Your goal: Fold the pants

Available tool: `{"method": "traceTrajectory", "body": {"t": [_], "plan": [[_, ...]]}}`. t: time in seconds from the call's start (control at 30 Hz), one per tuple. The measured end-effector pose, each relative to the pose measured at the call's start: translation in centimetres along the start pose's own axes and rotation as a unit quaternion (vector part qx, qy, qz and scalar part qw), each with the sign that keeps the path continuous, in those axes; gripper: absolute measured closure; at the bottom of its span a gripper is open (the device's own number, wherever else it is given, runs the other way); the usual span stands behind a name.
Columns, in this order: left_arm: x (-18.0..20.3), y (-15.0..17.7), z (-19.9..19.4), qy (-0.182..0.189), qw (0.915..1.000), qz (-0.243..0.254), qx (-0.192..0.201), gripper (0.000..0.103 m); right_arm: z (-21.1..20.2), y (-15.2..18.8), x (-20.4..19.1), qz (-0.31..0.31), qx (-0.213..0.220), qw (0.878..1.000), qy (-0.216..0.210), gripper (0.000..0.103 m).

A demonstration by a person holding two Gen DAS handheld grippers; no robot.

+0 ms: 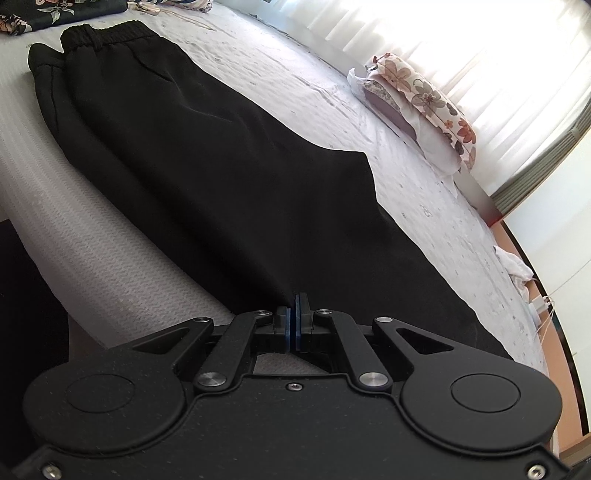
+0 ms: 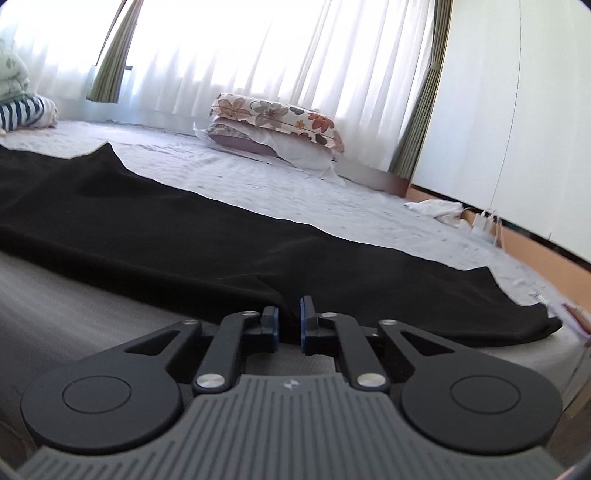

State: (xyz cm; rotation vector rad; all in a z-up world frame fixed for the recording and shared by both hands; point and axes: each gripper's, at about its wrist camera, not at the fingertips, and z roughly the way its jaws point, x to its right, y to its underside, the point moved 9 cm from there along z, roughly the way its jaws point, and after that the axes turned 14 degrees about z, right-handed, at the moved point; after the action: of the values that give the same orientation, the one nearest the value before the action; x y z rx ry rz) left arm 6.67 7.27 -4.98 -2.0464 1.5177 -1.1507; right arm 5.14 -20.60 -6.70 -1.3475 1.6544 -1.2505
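Black pants [image 1: 207, 155] lie flat on the white bedspread, folded lengthwise with one leg over the other, elastic waistband at the far upper left. My left gripper [image 1: 294, 306] is shut on the near edge of the pants, blue pads pressed together. In the right wrist view the pants [image 2: 184, 229] stretch from left to right, with the leg hem at the right. My right gripper [image 2: 289, 314] has its blue pads a small gap apart with the near edge of the black cloth between them.
A floral pillow [image 1: 424, 96] on a white pillow lies far right on the bed; it also shows in the right wrist view [image 2: 273, 118]. Floral dark cloth [image 1: 55, 11] lies beyond the waistband. Striped folded clothes [image 2: 22, 110] sit far left. Curtains [image 2: 258, 48] and a wall bound the bed.
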Motion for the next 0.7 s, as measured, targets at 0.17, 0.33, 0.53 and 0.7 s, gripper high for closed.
{"method": "traceTrajectory", "body": {"t": [0.17,0.33,0.53,0.7], "plan": [[-0.1,0.1,0.1,0.001,1.0,0.007,0.001,0.101,1.0,-0.1,2.3,-0.009,0.004,1.0,0.024,0.085],[-0.1,0.0,0.4,0.003,0.9999,0.009,-0.004,0.1,2.2,-0.1,6.9,-0.002,0.001,0.998,0.057,0.084],[0.0,-0.2,0.8,-0.004,0.9997,0.02,-0.012,0.099,3.9,-0.1,14.9,0.036,-0.017,0.993,0.107,0.073],[1.0,-0.2,1.0,-0.02,0.9989,0.041,-0.013,0.098,5.2,0.1,21.8,0.052,-0.02,0.987,0.15,0.069]]}}
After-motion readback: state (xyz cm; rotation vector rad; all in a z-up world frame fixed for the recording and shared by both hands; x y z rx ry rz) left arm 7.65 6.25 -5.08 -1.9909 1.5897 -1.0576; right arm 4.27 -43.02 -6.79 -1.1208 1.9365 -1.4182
